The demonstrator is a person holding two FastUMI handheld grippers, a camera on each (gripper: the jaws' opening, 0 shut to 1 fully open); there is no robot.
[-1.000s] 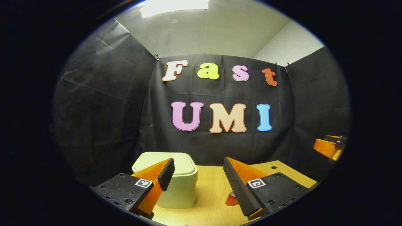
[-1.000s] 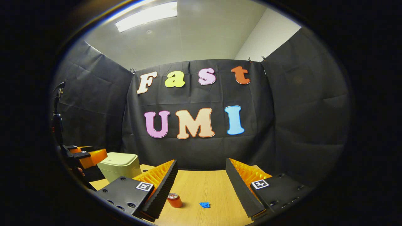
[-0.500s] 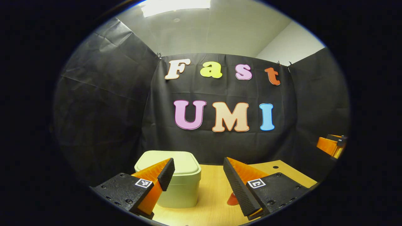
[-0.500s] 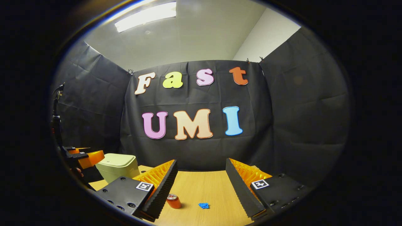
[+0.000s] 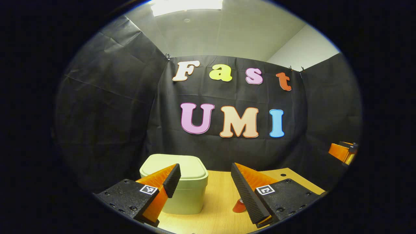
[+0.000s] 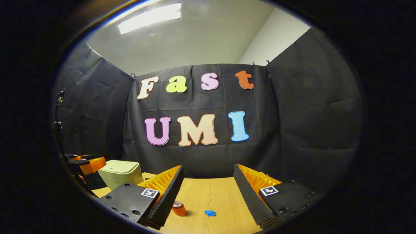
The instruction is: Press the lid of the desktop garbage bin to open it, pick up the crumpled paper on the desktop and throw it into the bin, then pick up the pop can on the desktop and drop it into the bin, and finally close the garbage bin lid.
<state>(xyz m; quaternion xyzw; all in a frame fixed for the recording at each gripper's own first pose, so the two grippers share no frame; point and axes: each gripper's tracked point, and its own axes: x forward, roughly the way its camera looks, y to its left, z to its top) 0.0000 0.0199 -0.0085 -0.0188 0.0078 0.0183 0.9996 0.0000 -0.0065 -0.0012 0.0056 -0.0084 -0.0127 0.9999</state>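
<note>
Wooden counter [image 6: 208, 198], carrying all items. Pale green garbage bin [image 5: 185, 191], lid down, at the counter's left, seen partly behind one finger in the left gripper view. Left gripper [image 5: 204, 182], fingers spread apart, holding nothing, raised above the counter. Right gripper [image 6: 208, 191], fingers likewise apart and empty. Red pop can [image 6: 179, 208], upright, mid-counter. Blue crumpled paper [image 6: 210, 213], just beside the can.

Lidded plastic bin [image 6: 121, 174] far left on wooden desktop [image 6: 208, 198]; small metal can [image 6: 179, 208] left of crumpled paper scrap [image 6: 210, 213].
</note>
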